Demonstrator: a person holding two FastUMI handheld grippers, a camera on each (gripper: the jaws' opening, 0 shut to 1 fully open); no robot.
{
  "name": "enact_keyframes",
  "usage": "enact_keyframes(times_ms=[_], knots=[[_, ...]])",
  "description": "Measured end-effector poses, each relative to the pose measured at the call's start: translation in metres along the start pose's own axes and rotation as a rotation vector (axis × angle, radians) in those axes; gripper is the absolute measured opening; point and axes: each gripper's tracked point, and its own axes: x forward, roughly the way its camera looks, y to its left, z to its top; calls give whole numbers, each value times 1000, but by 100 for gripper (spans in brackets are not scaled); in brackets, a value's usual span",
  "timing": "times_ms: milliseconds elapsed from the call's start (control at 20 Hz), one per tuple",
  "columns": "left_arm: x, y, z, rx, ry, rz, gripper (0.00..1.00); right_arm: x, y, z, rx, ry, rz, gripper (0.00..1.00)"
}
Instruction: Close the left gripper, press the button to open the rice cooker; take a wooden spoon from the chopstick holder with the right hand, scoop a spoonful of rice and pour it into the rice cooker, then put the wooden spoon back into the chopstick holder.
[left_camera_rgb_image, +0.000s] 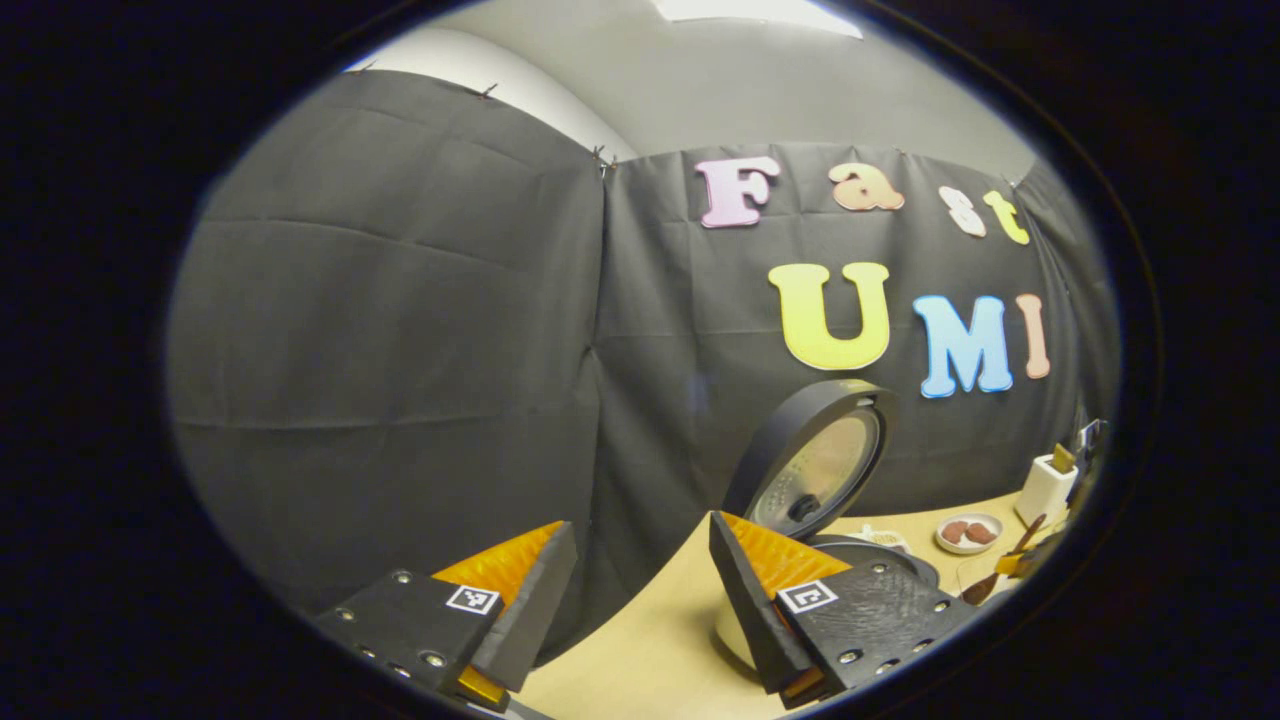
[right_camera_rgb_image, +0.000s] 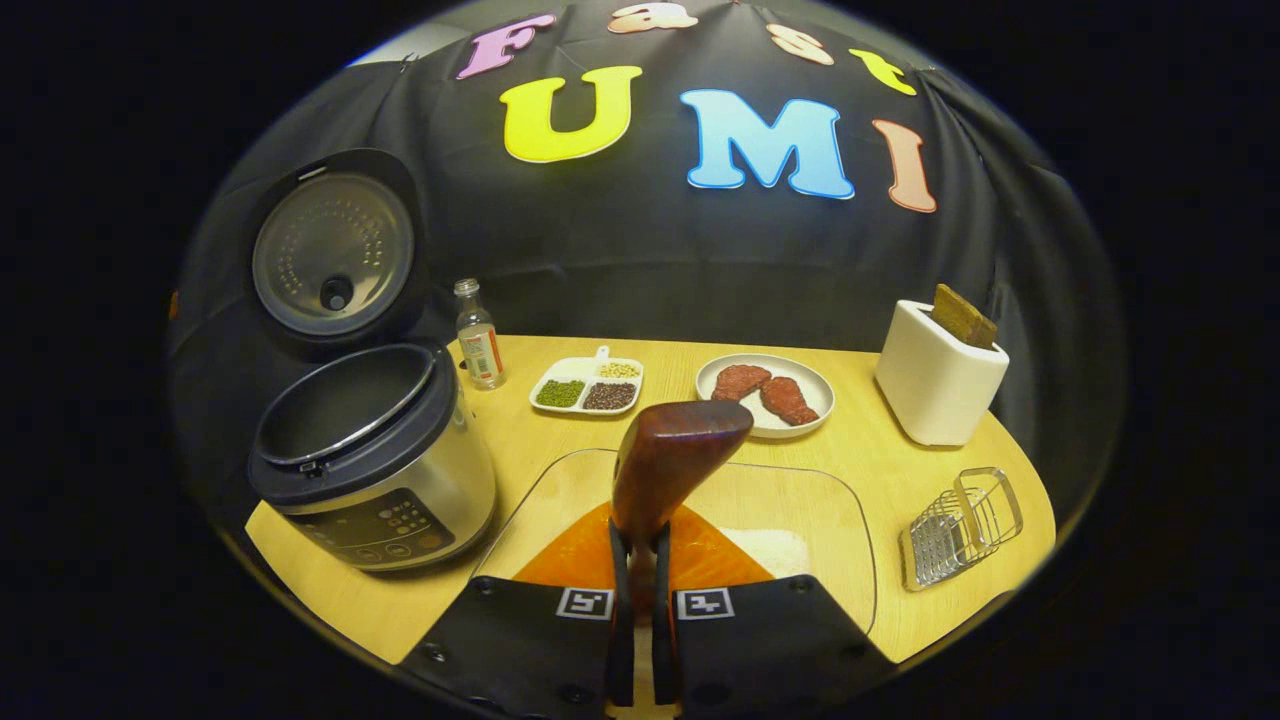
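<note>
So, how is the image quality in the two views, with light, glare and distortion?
Left gripper view: dim, strong fisheye bending of the table, the open rice cooker lid small but sharp. Right gripper view: brighter and evenly lit, soft glare on the lid's metal inside; the wooden spoon in the right claw looms large and foreshortened.

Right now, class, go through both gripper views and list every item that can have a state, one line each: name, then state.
rice cooker: lid up, inner pot looks empty
left gripper: open, holding nothing
right gripper: shut on the wooden spoon
wooden spoon: upright in the fingers, bowl upward
clear tray: holds a patch of rice
small bottle: upright, capped
divided dish: compartments filled
plate: carries two reddish pieces
</note>
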Motion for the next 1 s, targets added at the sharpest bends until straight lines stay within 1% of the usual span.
enact_keyframes(times_ms=[50, 100, 250, 350, 450, 600, 650, 700, 800, 900, 950, 1000], knots=[[0, -2, -2, -2, 1, 0, 85, -1, 3, 0, 11, 5, 11, 12], [-2, -2, -2, -5, 2, -2, 84, -2, 7, -2, 28, 15, 22, 9], [-5, -2, -1, -7, 2, -1, 84, -3, 16, -4, 103, 37, 64, 9], [-9, -1, 2, -4, -1, 3, 84, -2, 23, -5, 189, 56, 102, 9], [-12, 1, 4, -4, -3, 11, 84, -2, 21, -7, 277, 67, 123, 9], [-16, 2, 8, -7, -4, 21, 84, 0, 3, -10, 425, 94, 135, 9], [-16, 2, 10, -5, -6, 21, 84, 0, -4, -13, 494, 102, 139, 6], [-16, 3, 13, -2, -10, 22, 84, 0, -10, -14, 571, 107, 147, 9], [-16, -2, 20, 4, -21, 19, 84, -4, -23, -13, 700, 100, 160, 9], [-15, -9, 29, 5, -32, 10, 84, -9, -37, -9, 783, 75, 163, 9], [-14, -12, 29, 7, -35, 3, 84, -12, -43, -6, 815, 62, 163, 5], [-14, -15, 32, 8, -38, -4, 84, -15, -48, -3, 843, 49, 165, 5]])
